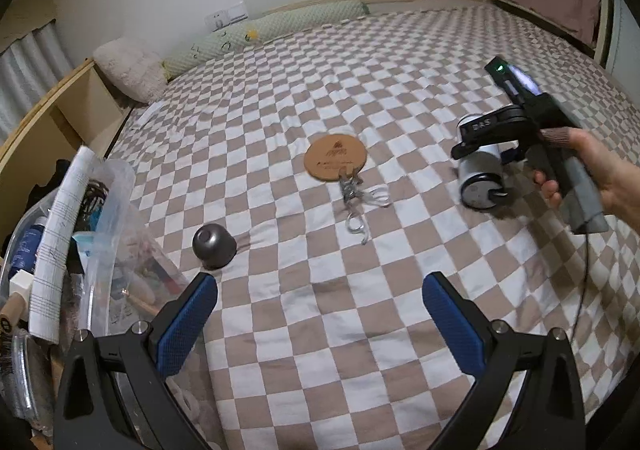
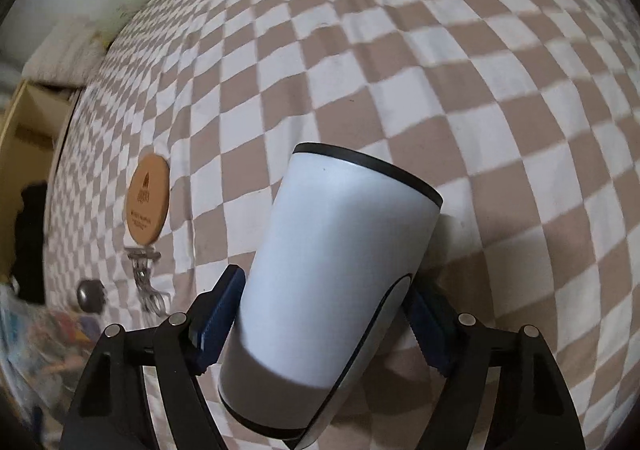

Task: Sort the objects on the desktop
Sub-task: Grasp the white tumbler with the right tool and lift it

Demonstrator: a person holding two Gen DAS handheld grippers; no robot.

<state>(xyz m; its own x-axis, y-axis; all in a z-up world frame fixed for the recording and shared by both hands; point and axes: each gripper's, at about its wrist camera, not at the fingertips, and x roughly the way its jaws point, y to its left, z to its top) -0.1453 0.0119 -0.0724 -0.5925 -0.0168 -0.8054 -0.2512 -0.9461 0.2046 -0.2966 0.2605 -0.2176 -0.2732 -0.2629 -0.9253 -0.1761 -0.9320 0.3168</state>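
Soft, even indoor light, strong fisheye bending at the edges, motion blur smearing the right wrist view's left side

Ahead of the left gripper [image 1: 320, 326], whose fingers [image 1: 188, 326] stand wide apart, the checkered bed [image 1: 400, 62] lies bare. Farther on, three obstacles sit in a loose group: the dark dome [image 1: 214, 246] near left, the tangled clear hooks [image 1: 358, 202] in the middle, and the cork coaster [image 1: 335, 158] touching them on the far side. A cluttered clear bin [image 1: 48, 250] blocks the left edge. Right of the group, the white tumbler [image 2: 332, 282] fills the right gripper [image 2: 328, 322]; the far bed is open.
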